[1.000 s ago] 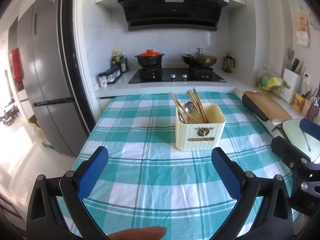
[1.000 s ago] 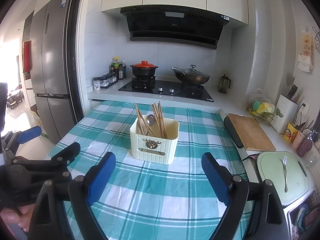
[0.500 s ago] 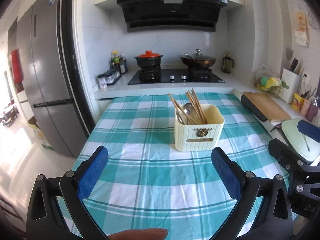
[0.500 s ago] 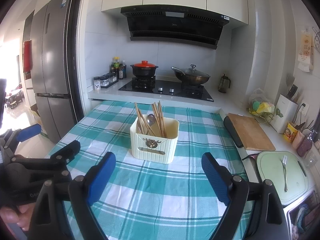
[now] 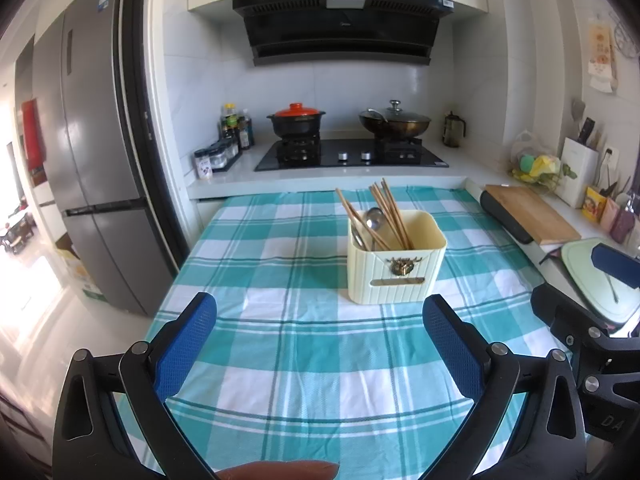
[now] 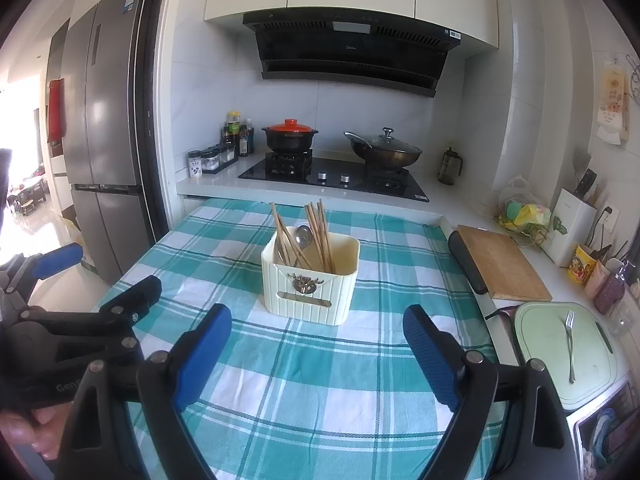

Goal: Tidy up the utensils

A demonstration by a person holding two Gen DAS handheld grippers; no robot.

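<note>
A cream ribbed utensil holder [image 5: 394, 264] [image 6: 310, 284] stands on the teal checked tablecloth [image 5: 304, 344] [image 6: 320, 376], with several wooden chopsticks [image 5: 390, 214] [image 6: 318, 230] and a metal spoon [image 5: 374, 218] [image 6: 303, 236] upright in it. My left gripper [image 5: 320, 340] hovers over the cloth in front of the holder, open and empty. My right gripper [image 6: 318, 348] hovers likewise, open and empty, just short of the holder. A metal fork [image 6: 570, 344] lies on a pale green board [image 6: 556, 364] at the right. Each gripper shows at the edge of the other's view.
Behind the table is a counter with a hob [image 5: 352, 156], a red-lidded pot [image 5: 296, 120] and a wok [image 5: 394, 122]. A wooden cutting board [image 6: 500, 264] and a knife block [image 6: 570, 228] sit on the right counter. A grey fridge [image 5: 92, 160] stands left.
</note>
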